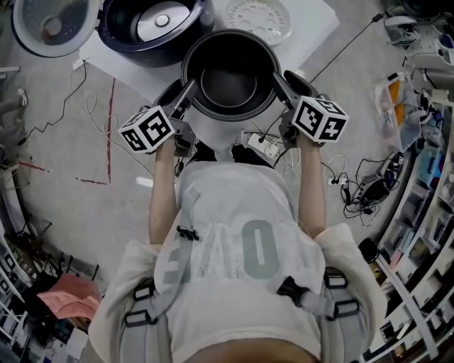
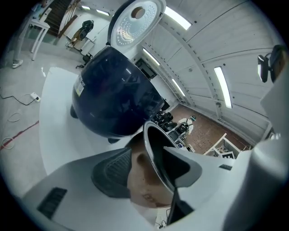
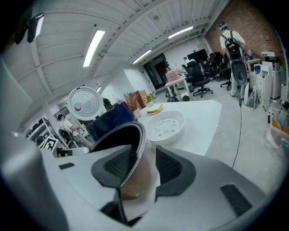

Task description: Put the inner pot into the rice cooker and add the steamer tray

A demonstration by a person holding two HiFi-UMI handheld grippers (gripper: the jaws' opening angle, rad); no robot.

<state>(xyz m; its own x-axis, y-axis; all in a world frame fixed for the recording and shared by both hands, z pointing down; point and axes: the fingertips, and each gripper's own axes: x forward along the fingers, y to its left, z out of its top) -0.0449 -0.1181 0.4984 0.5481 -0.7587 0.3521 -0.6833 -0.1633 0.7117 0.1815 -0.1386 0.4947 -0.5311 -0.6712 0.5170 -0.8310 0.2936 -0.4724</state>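
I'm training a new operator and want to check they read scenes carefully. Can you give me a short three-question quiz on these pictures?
1. True or false: the pot already sits inside the rice cooker.
2. Where is the white tray? A) inside the pot. B) on the table beside the rice cooker. C) on the floor.
3. Is the rice cooker's lid open or shut?
Key: 1 false, the pot is still outside it; 2 B; 3 open.

Grey floor (image 1: 64, 142), white table (image 3: 203, 122), ceiling striplights (image 3: 94, 47), brick wall (image 3: 253, 22)
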